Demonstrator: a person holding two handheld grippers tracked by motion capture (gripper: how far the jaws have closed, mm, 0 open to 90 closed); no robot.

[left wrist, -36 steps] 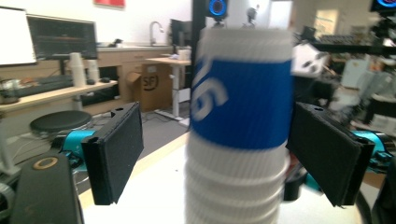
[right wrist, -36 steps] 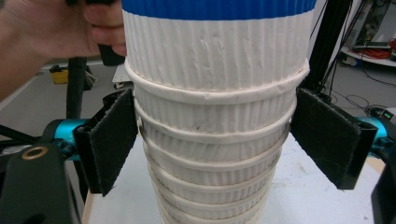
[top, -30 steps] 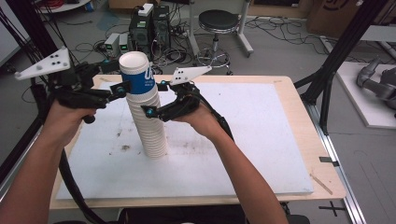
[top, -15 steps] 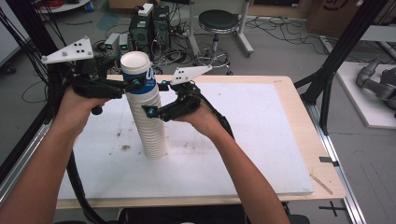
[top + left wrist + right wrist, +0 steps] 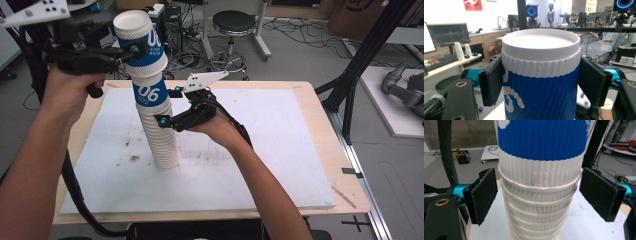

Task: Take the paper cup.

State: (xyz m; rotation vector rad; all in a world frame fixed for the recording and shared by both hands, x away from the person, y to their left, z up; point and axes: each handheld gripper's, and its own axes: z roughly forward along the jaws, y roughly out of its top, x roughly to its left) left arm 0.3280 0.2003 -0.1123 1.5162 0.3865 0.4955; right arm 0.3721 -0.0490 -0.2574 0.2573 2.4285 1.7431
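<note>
High view, left to right: left gripper (image 5: 131, 50) raised above the table's far left corner, clamped on the top cup (image 5: 140, 42), blue-banded with white numerals. Cup lifted clear of most of the stack (image 5: 159, 130) yet overlapping the next cup down; seam between them hard to make out. Long axis of the cup close to vertical, tipped a little toward the left, closed white base facing up, rim downward. Stack standing on the white board (image 5: 280, 150) of the table (image 5: 320, 115), left of centre, long axis upright with a slight lean, foot resting on the board. Right gripper (image 5: 167, 107) just beside the stack at mid-height, jaws apart on either side of it; far jaw partly hidden behind the cups.

Left gripper view: black jaws pressed on both sides of the top cup (image 5: 541, 82), just under its white ribbed collar; lower part of the cup cut off by the bottom edge.

Right gripper view: jaws spread, a gap showing on each side of the stack (image 5: 537, 215); blue band cut off at the top edge, nested rims stepping down below.
</note>
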